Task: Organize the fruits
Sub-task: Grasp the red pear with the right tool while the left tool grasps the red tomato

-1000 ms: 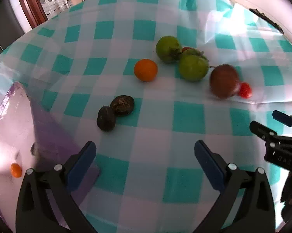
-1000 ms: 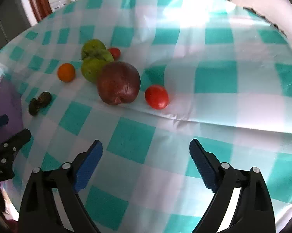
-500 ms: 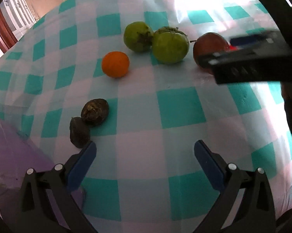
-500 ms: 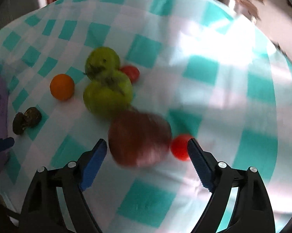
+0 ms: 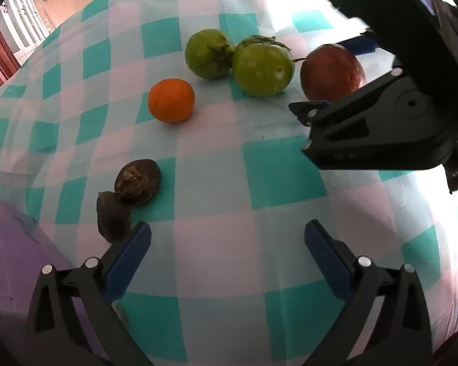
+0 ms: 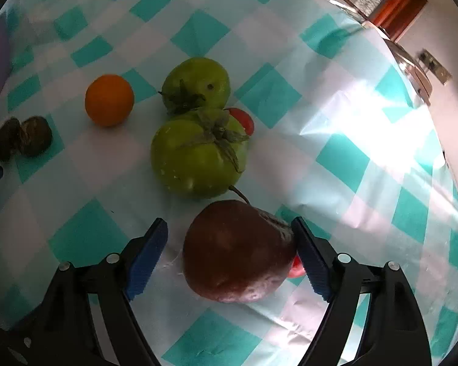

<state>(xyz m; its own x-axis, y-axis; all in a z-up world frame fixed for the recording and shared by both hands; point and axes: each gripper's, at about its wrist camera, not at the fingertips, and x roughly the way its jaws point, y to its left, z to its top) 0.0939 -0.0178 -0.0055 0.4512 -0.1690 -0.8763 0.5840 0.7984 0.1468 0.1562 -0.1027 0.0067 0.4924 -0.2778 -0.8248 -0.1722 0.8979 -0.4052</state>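
The desk [image 6: 366,128] wore a teal and white checked cloth, and nearly all the fruit sat loose on it. At 8 o'clock in the left wrist view lay part of a purple tray [image 5: 12,262]; I could not tell what was in it. So the sorting looked barely begun, with most of the fruit left to move.

The right gripper [image 6: 229,253] had come down around a big dark red fruit [image 6: 238,250]. Its jaws had just been closing in. The right pad looked to touch the skin, but a gap showed on the left, so there was no squeeze yet.

Next in size, two green tomatoes [image 6: 198,155] sat touching, at 12 o'clock from the red fruit. An orange [image 6: 109,100] sat at 10 o'clock. Two wrinkly brown fruits [image 6: 21,139] touched each other far out at 9 o'clock.

Smallest were two little red tomatoes: one [image 6: 243,119] peeked from behind the green pair, one [image 6: 296,267] hid under the red fruit.

The left gripper [image 5: 227,253] hung over bare cloth, jaws wide apart and holding nothing.
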